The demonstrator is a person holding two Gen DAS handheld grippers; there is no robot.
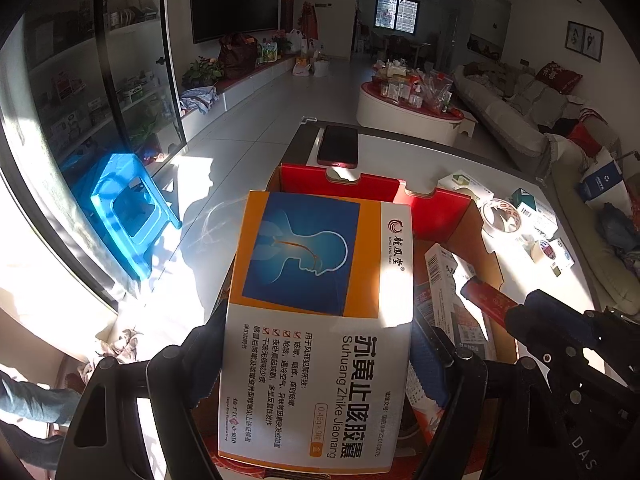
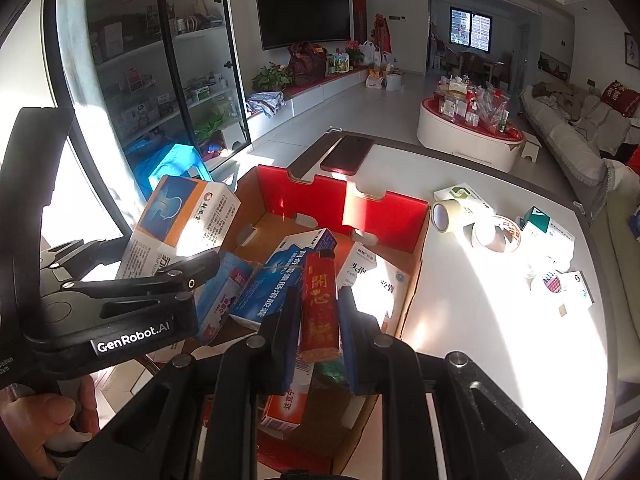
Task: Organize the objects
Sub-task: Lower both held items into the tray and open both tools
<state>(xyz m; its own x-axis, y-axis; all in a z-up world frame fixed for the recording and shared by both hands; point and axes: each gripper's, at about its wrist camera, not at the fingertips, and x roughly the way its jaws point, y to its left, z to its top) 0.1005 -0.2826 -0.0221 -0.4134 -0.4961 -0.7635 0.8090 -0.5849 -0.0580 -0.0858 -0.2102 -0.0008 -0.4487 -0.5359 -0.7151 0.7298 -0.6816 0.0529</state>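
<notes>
My left gripper (image 1: 320, 340) is shut on a wide orange-and-white medicine box (image 1: 320, 280), held tilted over the left edge of an open cardboard carton with red flaps (image 1: 436, 212). The right wrist view shows the same medicine box (image 2: 180, 220) at the carton's (image 2: 384, 216) left rim. My right gripper (image 2: 318, 316) is shut on a red lighter with gold characters (image 2: 320, 304), held over the carton's inside. That lighter (image 1: 488, 296) also shows at the right of the left wrist view. Several medicine boxes (image 2: 276, 280) lie in the carton.
A dark phone (image 2: 346, 154) lies on the white table (image 2: 480, 300) behind the carton. Tape rolls (image 2: 446, 216) and more small boxes (image 2: 552, 236) sit to the right. A blue stool (image 1: 128, 208) stands on the floor at left. A hand (image 2: 44, 424) grips the left gripper's handle.
</notes>
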